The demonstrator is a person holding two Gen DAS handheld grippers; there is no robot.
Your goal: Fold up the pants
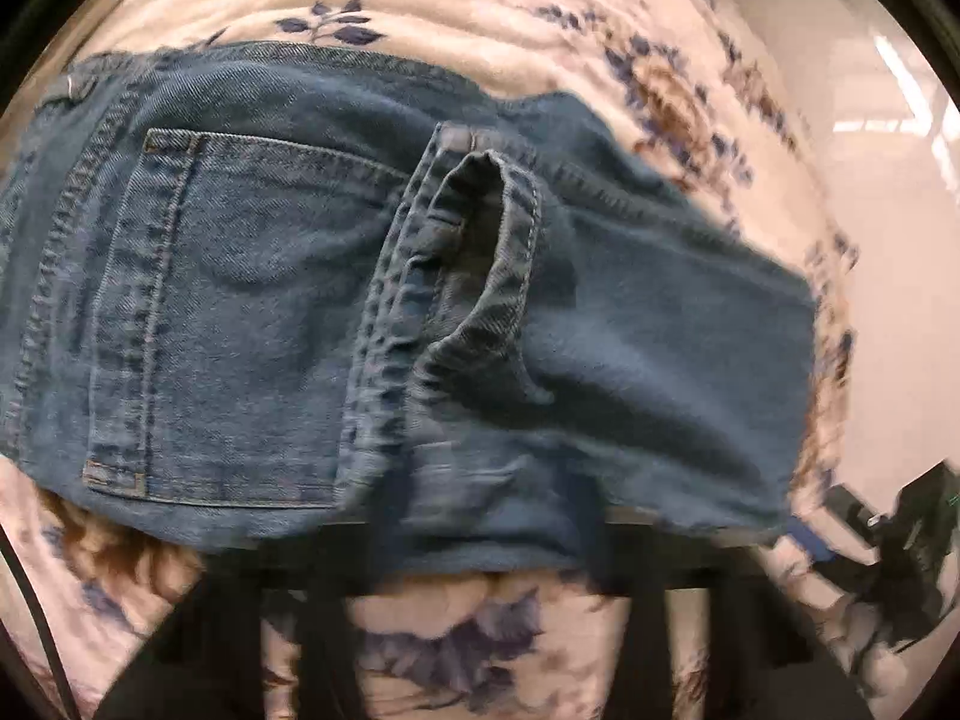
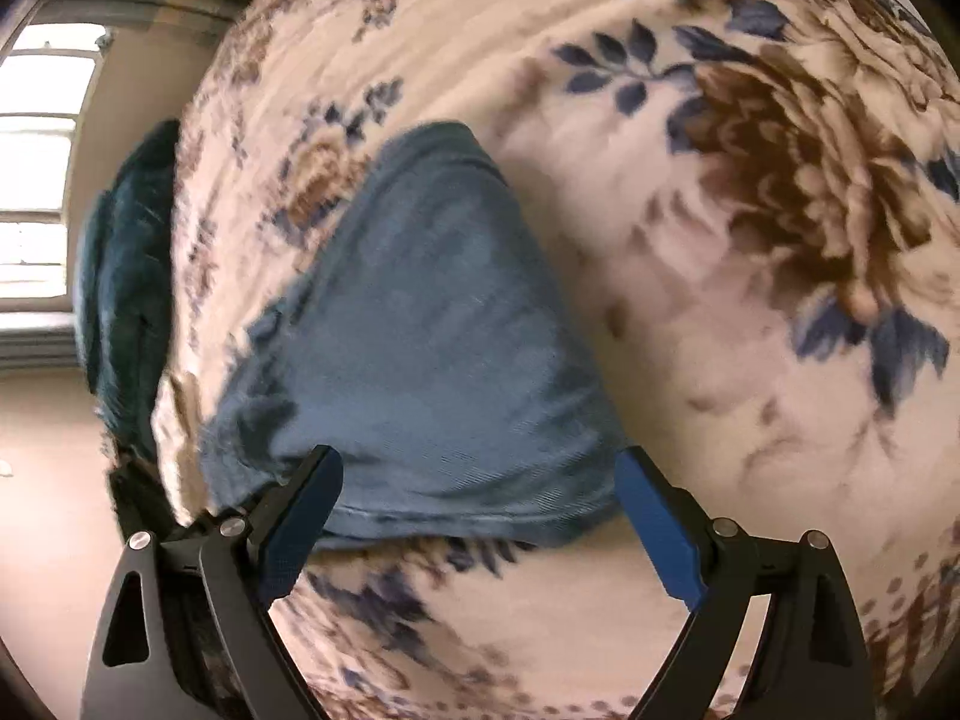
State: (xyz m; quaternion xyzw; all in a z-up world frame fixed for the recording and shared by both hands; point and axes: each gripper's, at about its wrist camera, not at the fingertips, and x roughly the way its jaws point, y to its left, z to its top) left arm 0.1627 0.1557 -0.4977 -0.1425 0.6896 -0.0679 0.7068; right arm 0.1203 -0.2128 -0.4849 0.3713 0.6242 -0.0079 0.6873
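We saw the jeans (image 1: 372, 300) lying on the floral bedspread (image 2: 690, 330), their long axis running across the left view. The left gripper (image 1: 480, 546) had its fingers drawn narrow on the near denim edge. The right gripper (image 2: 480, 516) stood wide, straddling the fold end, pads apparently not pressing.
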